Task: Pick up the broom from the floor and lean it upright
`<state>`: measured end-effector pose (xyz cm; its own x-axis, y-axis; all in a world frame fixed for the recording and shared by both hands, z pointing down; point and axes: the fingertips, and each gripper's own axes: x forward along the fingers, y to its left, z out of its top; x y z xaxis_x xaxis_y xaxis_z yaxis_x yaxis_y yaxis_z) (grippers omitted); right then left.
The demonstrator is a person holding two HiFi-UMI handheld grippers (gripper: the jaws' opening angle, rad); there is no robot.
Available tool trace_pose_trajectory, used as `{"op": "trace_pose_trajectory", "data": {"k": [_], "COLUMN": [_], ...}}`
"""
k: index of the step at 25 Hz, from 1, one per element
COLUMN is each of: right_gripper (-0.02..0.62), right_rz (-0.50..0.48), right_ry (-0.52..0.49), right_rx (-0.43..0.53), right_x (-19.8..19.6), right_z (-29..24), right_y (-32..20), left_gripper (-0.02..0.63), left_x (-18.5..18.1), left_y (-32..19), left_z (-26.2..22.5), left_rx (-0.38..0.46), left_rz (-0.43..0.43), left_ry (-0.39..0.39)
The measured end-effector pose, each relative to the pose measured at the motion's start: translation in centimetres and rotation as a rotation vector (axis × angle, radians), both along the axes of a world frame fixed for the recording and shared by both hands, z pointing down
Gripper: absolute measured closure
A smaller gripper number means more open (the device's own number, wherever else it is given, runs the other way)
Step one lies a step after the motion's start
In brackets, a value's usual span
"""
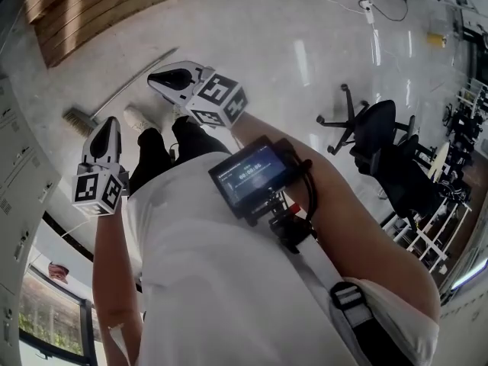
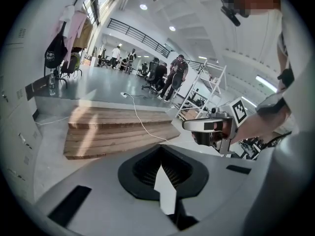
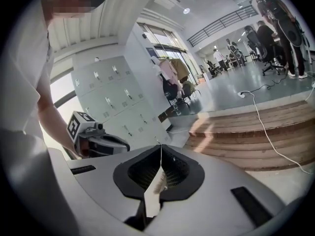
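On the glossy grey floor [image 1: 305, 52], just beside the edge of the stepped wooden platform [image 1: 99, 14], the long grey-handled broom [image 1: 126, 88] with its pale bristle head is seen lying flat. Its long axis runs diagonally, ahead of both claws. The bristle end is judged nearer the left gripper [image 1: 109, 122] and the mid-handle nearer the right gripper [image 1: 155, 79]. Both claws are clenched, and nothing is grasped.

Bright overhead light, glare streaks on glossy floor [image 1: 267, 44], fisheye-warped edges.
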<state>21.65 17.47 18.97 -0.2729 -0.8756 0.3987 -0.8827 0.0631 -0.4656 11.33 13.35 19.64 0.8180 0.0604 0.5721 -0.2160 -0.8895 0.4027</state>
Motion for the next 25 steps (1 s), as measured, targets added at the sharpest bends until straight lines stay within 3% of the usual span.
{"op": "trace_pose_trajectory", "data": {"k": [5, 19, 25], "right_gripper": [0.578, 0.578, 0.578], "right_rz": [0.02, 0.091, 0.069], "right_ry": [0.001, -0.037, 0.007], "right_rx": [-0.083, -0.231, -0.241], "right_x": [-0.8, -3.8, -2.6], "right_z": [4.5, 20.0, 25.4], "right_y": [0.9, 6.1, 6.4], "left_gripper": [0.6, 0.599, 0.599], "left_x": [-0.3, -5.6, -5.2], "left_y": [0.1, 1.7, 2.5], "left_z": [6.3, 26.3, 31.6], "left_rx": [-0.034, 0.072, 0.07], "left_rz": [0.09, 0.483, 0.492], "left_ry": [-0.053, -0.333, -0.337]}}
